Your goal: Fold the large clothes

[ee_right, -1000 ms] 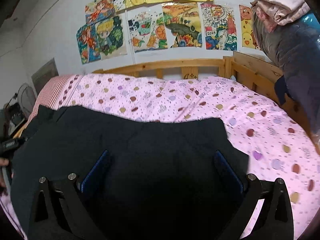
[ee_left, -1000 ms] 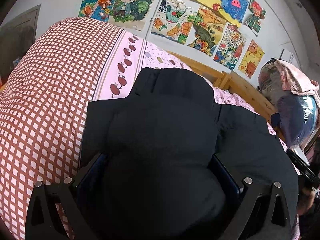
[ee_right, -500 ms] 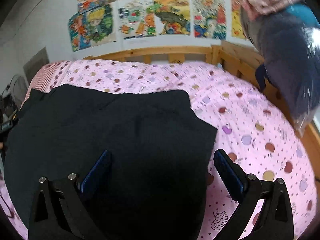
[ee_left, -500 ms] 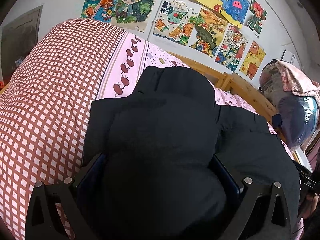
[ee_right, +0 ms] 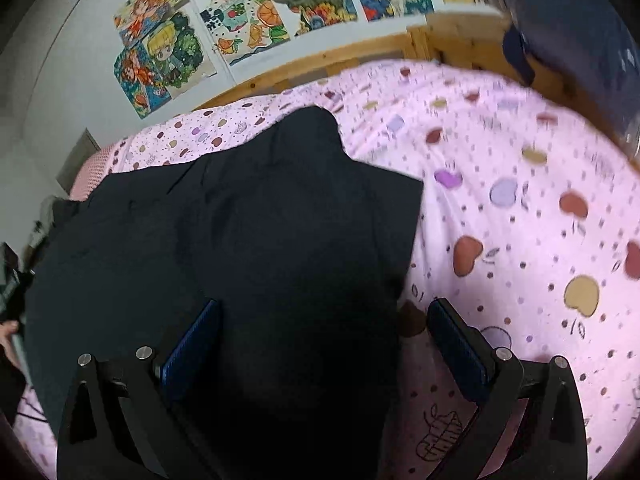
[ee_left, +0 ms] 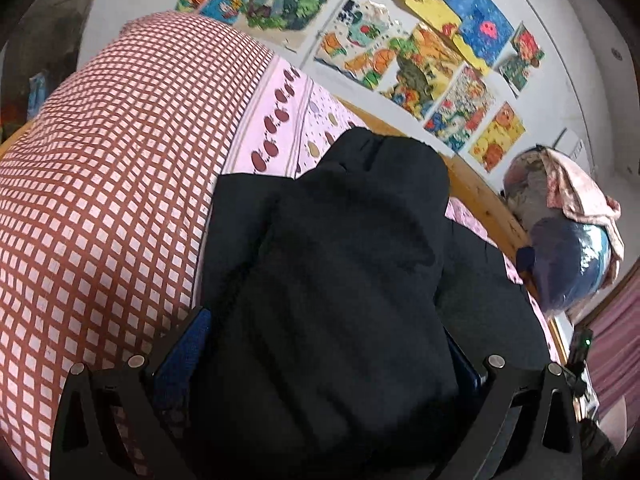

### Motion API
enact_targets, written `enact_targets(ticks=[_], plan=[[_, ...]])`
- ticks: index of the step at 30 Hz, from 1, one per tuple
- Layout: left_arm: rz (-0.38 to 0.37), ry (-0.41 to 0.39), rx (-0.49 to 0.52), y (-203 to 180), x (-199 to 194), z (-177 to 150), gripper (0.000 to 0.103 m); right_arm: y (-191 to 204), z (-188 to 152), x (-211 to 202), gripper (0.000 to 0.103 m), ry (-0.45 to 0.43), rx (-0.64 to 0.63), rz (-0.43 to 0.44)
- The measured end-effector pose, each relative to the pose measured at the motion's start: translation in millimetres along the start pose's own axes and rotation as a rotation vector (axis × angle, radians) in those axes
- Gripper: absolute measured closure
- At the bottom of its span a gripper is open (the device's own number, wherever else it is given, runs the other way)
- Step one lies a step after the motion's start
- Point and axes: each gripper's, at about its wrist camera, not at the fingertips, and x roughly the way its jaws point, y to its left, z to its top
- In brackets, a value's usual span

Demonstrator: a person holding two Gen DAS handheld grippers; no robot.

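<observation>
Since a second ago our right hand-held gripper (ee_right: 324, 344) has swung toward the garment's far edge, so more of the pink sheet (ee_right: 520, 208) shows beside it, while our left hand-held gripper (ee_left: 324, 356) has barely shifted. Both stand wide open, blue pads apart; black cloth fills each gap, though we cannot tell whether either pad presses it. Further out, the black coat (ee_left: 340, 260) lies on the bed, bulging in a thick hump, one end toward the checked quilt (ee_left: 100, 180). We judge the risk is a closing on too many padded layers, or only the top one, dragging the fold crooked.
</observation>
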Motion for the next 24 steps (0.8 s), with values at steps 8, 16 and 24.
enact_targets(ticks=[8,16,24], plan=[[-0.159,0.179,-0.040,20,19,-5,0.000,-10,-16,28,0.001,0.051,0.046,0.152],[-0.242,0.221,-0.027,21,21,-16,0.000,3,-30,47,0.001,0.101,0.027,0.348],[-0.314,0.253,-0.014,34,6,-26,0.000,14,-32,65,0.001,0.125,0.050,0.354]])
